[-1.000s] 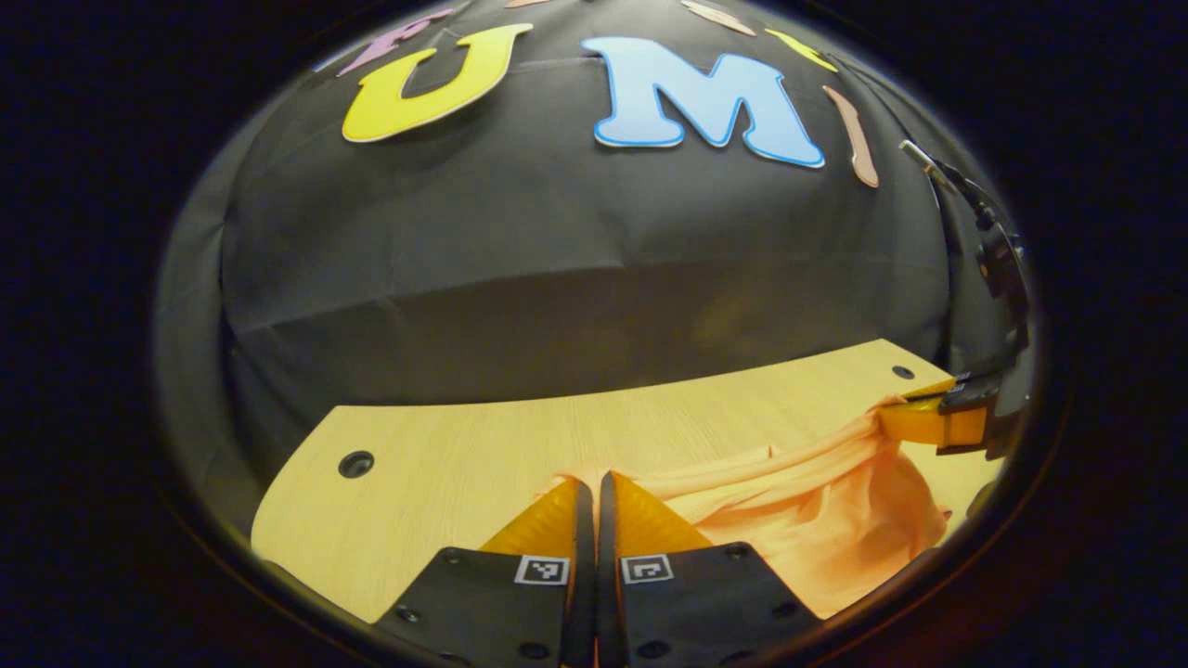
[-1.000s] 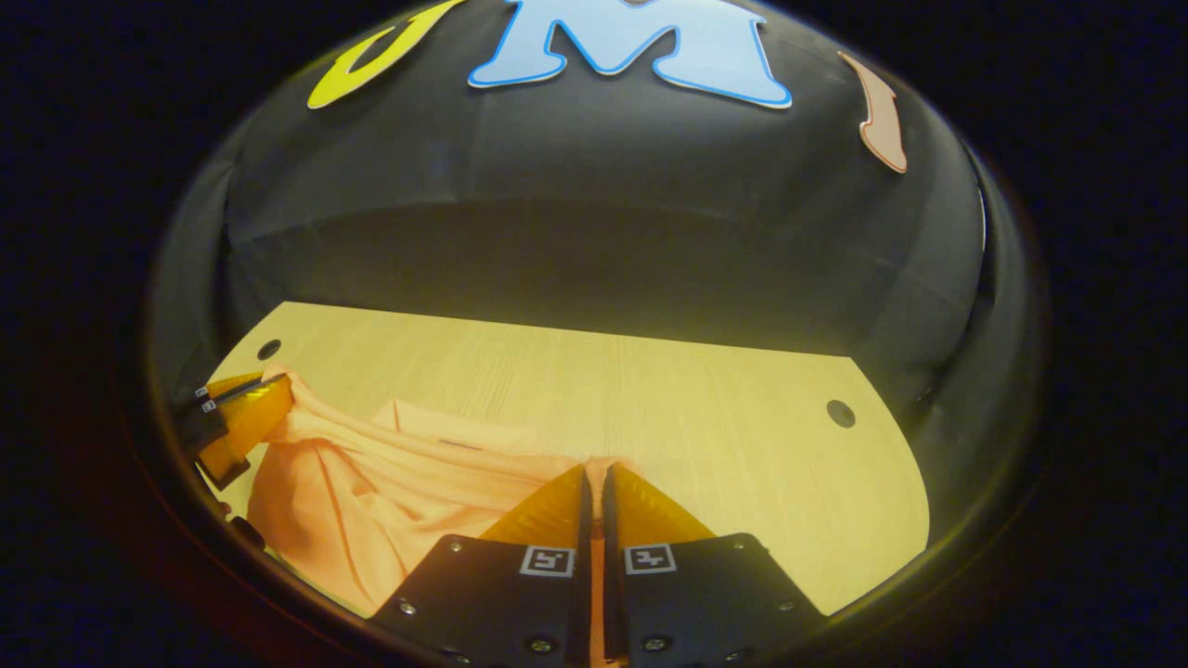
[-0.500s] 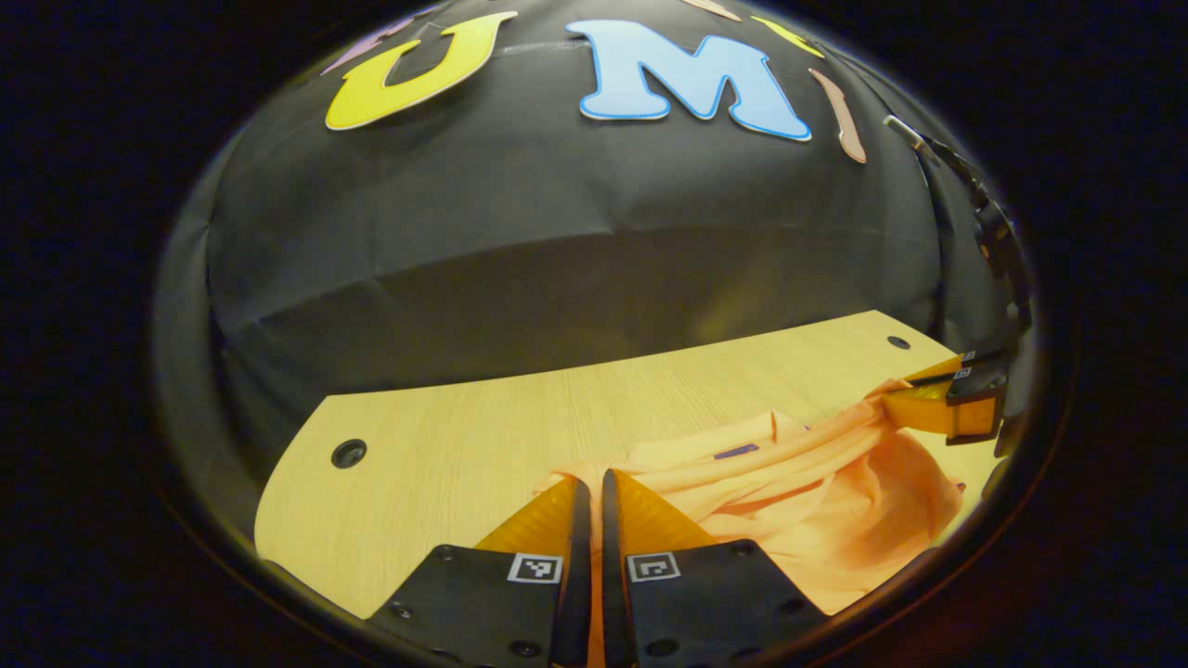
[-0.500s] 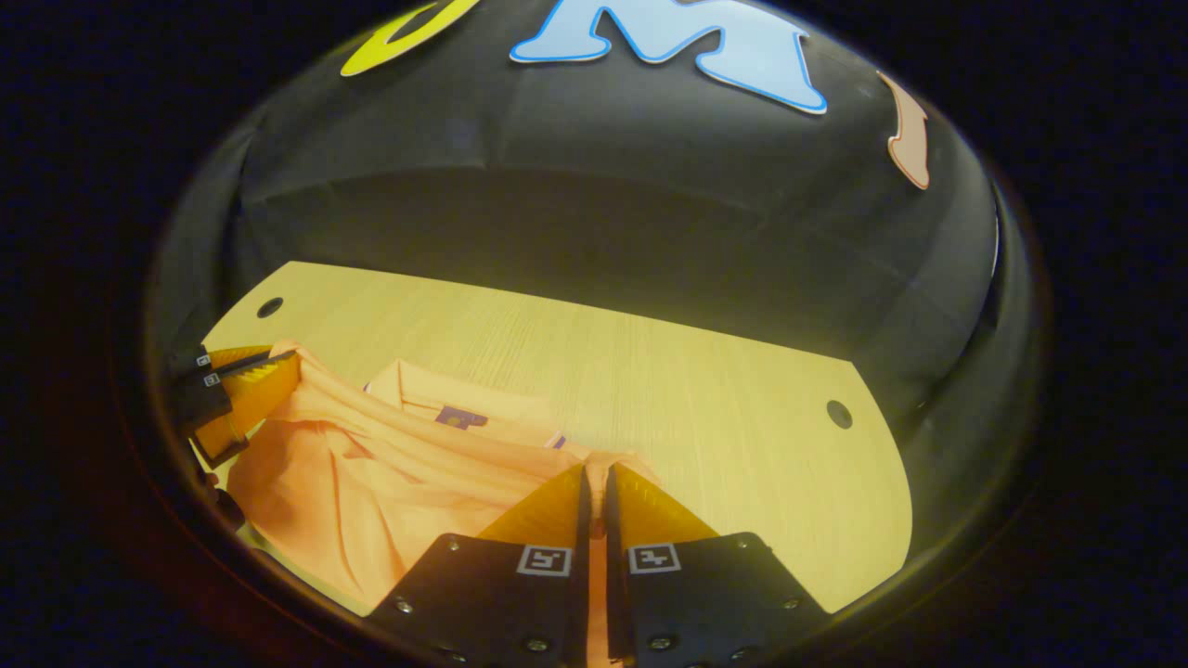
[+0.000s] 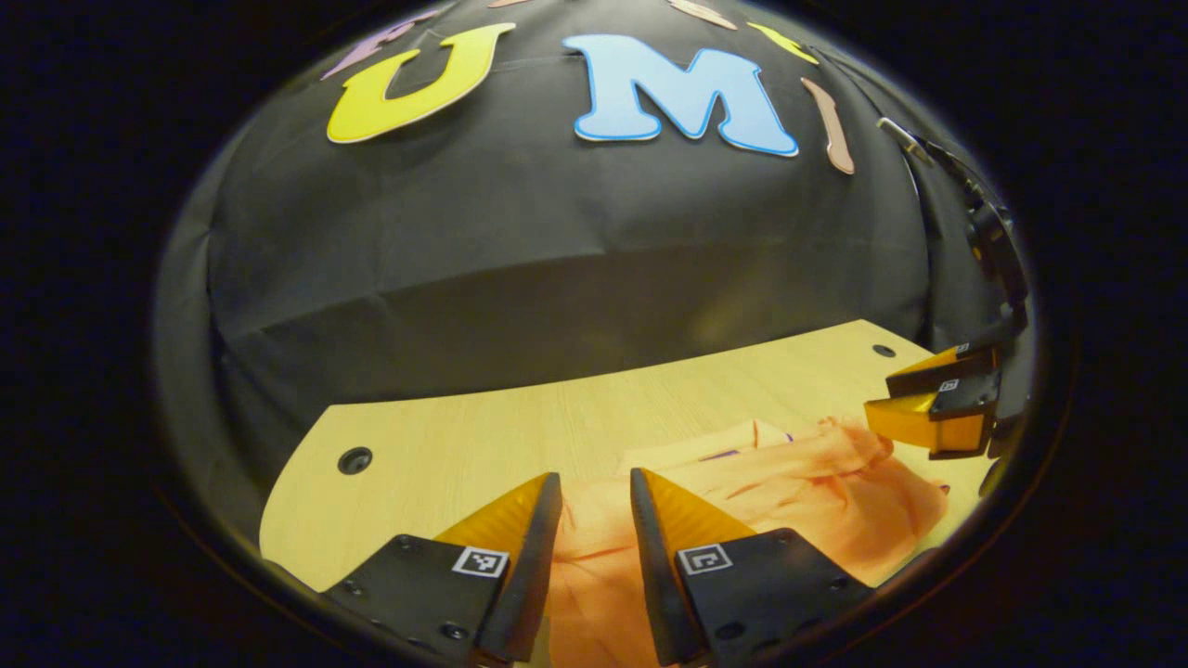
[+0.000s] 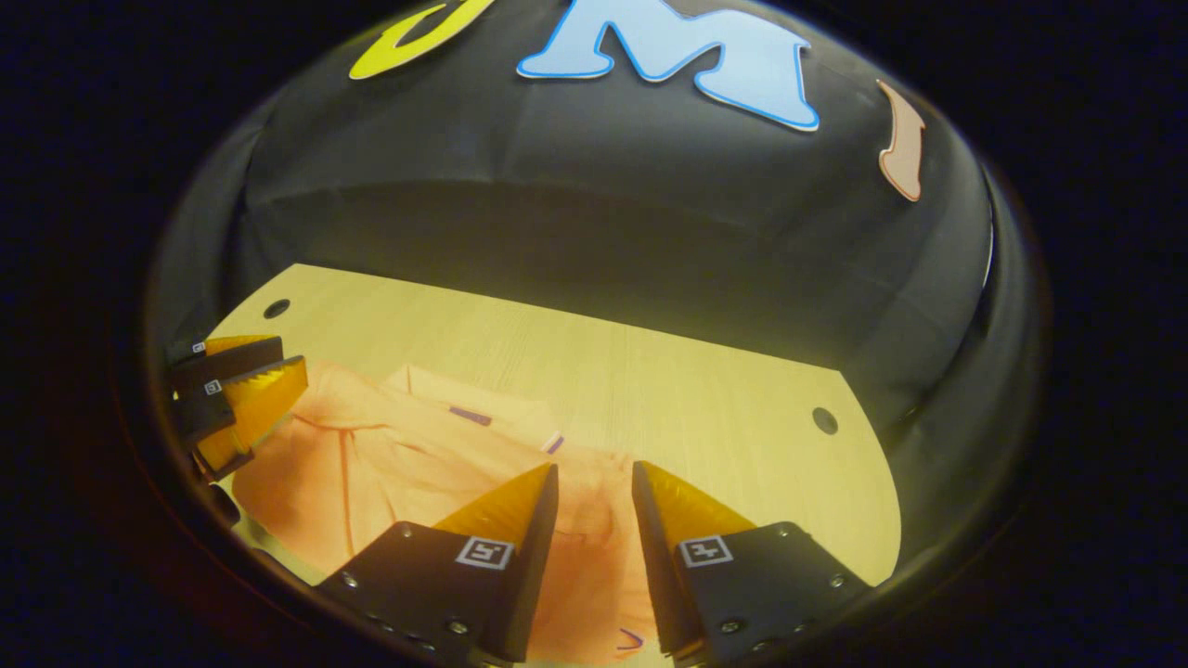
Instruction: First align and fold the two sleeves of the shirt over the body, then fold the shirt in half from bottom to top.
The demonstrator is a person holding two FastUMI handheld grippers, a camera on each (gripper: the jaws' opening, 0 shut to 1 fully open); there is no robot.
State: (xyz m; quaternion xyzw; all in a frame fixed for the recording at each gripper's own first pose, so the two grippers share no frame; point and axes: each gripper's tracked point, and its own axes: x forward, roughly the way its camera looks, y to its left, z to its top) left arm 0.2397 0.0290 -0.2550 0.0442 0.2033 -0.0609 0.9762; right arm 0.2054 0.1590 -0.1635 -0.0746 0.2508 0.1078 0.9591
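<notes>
An orange shirt (image 5: 798,492) lies folded on the light wooden table (image 5: 483,436), its collar with a small purple tag toward the far side. My left gripper (image 5: 594,490) stands open just over the shirt's left part, cloth showing between its fingers but free of them. In the right gripper view the same shirt (image 6: 390,455) spreads flat, and my right gripper (image 6: 594,478) is open above its right part. The other gripper (image 5: 928,408) hangs open at the right edge of the left gripper view, and at the left edge (image 6: 232,390) of the right gripper view.
The wooden table (image 6: 705,408) has round holes near its far corners (image 5: 355,460) (image 6: 821,420). Black cloth walls close the booth behind and to both sides. Bare tabletop lies beyond the shirt toward the back wall.
Both grippers held the shirt's lifted edge shut; now both have opened and let go. The cloth has dropped and settled flat over the shirt's upper half.
</notes>
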